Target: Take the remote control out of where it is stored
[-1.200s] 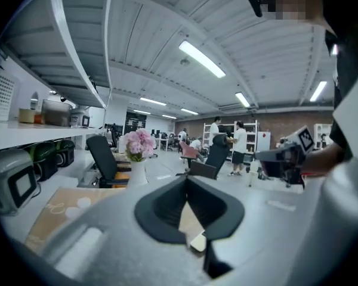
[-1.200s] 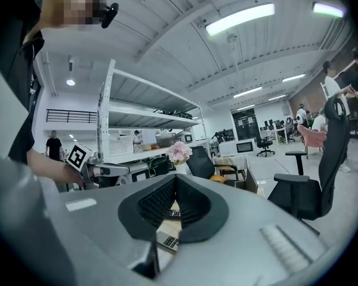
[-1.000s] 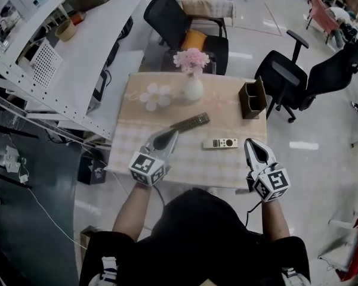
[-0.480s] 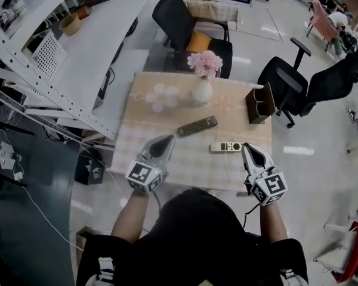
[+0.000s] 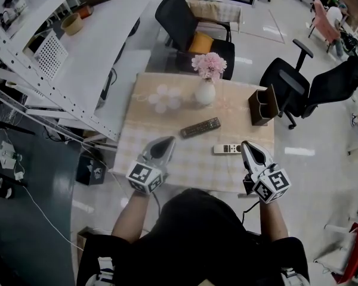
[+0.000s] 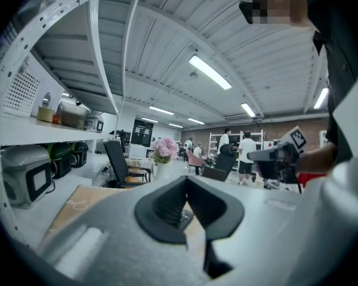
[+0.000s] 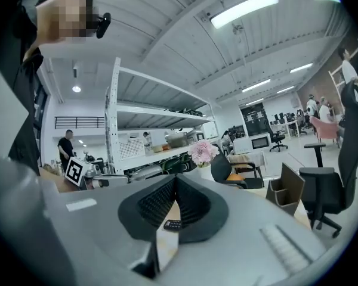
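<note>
Two remotes lie flat on the checked tablecloth: a black remote in the middle and a white remote to its right. The brown holder box stands at the table's far right. My left gripper hovers over the near left of the table, shut and empty, a short way from the black remote. My right gripper hangs just right of the white remote, jaws together, holding nothing. The black remote shows past the left gripper, and the black remote also shows below the right gripper.
A white vase of pink flowers and a white flower-shaped mat sit at the table's far side. Black office chairs ring the table. A metal shelf rack runs along the left.
The left gripper has drawn back a little from the black remote toward the near edge. The right gripper has shifted slightly toward the white remote. Neither remote has moved.
</note>
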Motion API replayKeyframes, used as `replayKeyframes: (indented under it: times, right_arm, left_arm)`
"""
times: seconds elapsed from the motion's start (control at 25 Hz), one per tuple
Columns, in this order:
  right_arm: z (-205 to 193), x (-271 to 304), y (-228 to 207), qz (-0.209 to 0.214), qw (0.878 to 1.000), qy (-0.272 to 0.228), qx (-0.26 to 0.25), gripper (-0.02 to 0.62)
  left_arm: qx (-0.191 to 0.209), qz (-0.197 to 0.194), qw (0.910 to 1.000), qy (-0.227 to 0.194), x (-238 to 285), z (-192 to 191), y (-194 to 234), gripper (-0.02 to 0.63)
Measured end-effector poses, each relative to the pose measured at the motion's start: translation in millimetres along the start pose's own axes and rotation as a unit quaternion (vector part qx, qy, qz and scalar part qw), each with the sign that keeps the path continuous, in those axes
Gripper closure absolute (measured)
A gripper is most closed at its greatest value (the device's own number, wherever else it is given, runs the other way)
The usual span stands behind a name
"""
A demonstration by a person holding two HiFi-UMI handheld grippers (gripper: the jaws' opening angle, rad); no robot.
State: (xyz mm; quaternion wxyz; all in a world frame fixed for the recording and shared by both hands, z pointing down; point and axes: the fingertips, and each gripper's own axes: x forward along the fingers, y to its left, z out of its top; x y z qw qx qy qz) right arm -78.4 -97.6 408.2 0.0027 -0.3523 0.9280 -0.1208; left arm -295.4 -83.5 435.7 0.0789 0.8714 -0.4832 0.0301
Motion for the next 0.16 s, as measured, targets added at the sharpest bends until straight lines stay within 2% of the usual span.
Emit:
replayKeyframes:
  times: [0.16]
  right_arm:
    - [3.5, -0.6, -4.0, -0.002, 1.0, -0.003, 0.013, 0.591]
  left_arm:
    - [0.003, 0.005, 0.9998, -0.016, 1.2, 2.3, -1.4, 0.603]
